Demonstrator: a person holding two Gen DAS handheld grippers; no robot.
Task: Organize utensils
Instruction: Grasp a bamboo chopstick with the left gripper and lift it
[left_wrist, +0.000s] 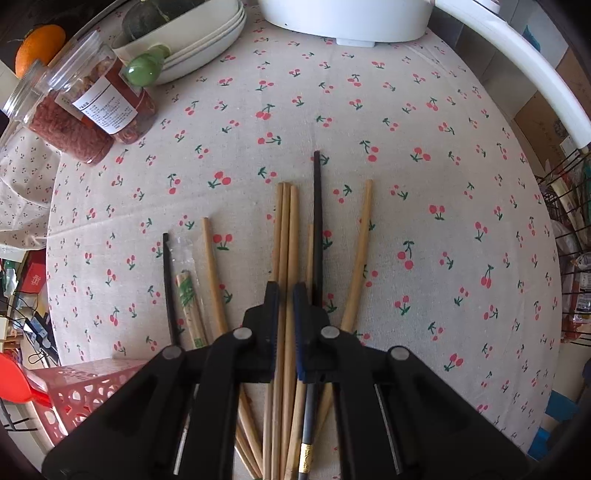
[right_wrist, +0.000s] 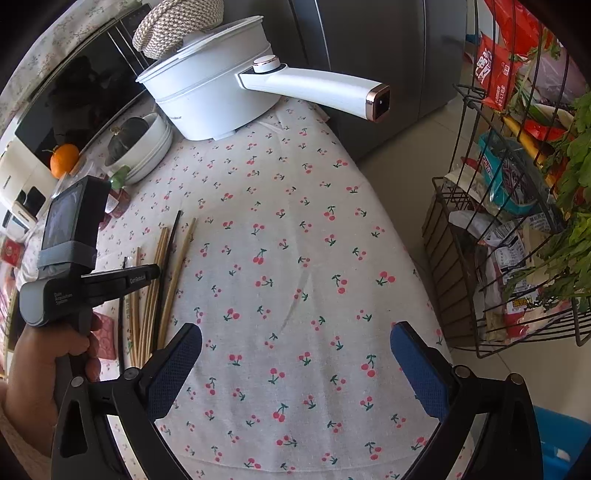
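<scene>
Left wrist view: left gripper (left_wrist: 285, 291) pinched on wooden chopsticks (left_wrist: 284, 229) in the loose pile, just right of the red basket (left_wrist: 85, 391). Right gripper (right_wrist: 295, 354) spread and empty, well right of the basket. Step looks like pickup; next is probably a lift clear of the black chopstick (left_wrist: 317, 206).

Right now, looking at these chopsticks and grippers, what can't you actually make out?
- Left wrist view: the left hand-held gripper covers the near ends of the wooden chopsticks; exact grip unclear.
- Jar label: too small to read.
- Right wrist view: the red basket is mostly behind the hand.
</scene>
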